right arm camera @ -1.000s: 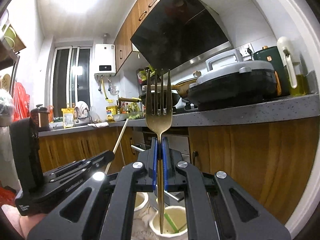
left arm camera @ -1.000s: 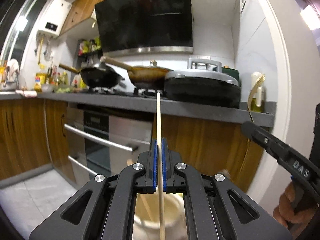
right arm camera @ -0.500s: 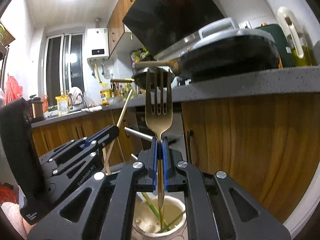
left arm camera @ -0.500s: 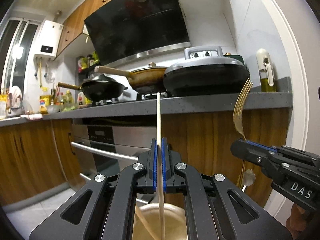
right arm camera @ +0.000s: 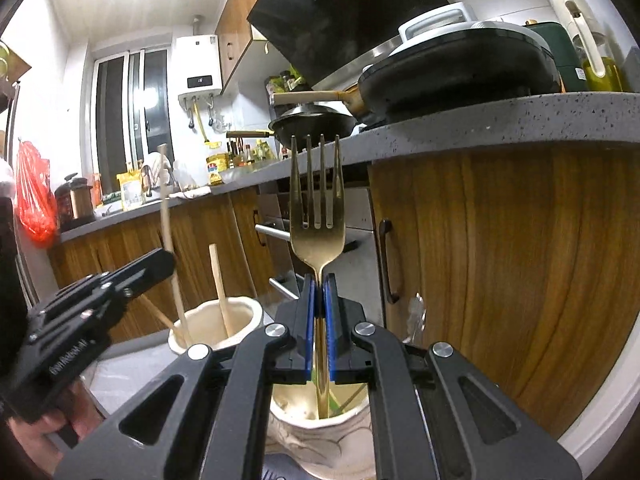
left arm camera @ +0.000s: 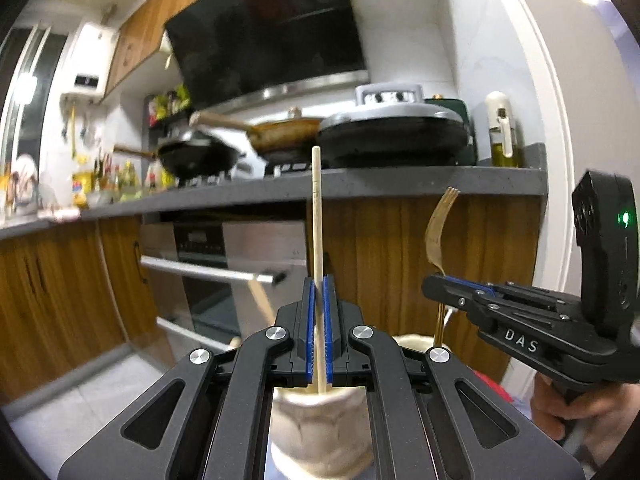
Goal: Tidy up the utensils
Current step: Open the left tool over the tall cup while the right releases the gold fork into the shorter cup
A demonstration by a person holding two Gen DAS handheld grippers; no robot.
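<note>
Left tongs (left arm camera: pixel 319 328) sit at the lower centre of the left wrist view, their blue pads pressed against a wooden chopstick (left arm camera: pixel 317 216) that stands upright between them. Its top reaches up to the grey tabletop (left arm camera: pixel 400 184) edge in mid-frame, and its lower end dips into the cream cup (left arm camera: pixel 320 432) directly beneath the tongs. In the right wrist view the same chopstick (right arm camera: pixel 168 232) appears at the left, running down into that cup (right arm camera: pixel 240 320), where a second wooden stick (right arm camera: pixel 219 284) already leans.

Right tongs (right arm camera: pixel 319 328) are clamped on the neck of a gold fork (right arm camera: pixel 317 216), tines pointing up toward the middle of the frame. The fork handle passes down between the pads into a second cream cup (right arm camera: pixel 320 428) at the bottom centre, which holds something green and thin. Seen from the left wrist camera, the right tongs (left arm camera: pixel 434 282) enter from the right side of the frame, with the fork (left arm camera: pixel 438 232) rising above them and its handle reaching down to the rim of the cup (left arm camera: pixel 416 342) just beside the first one.
</note>
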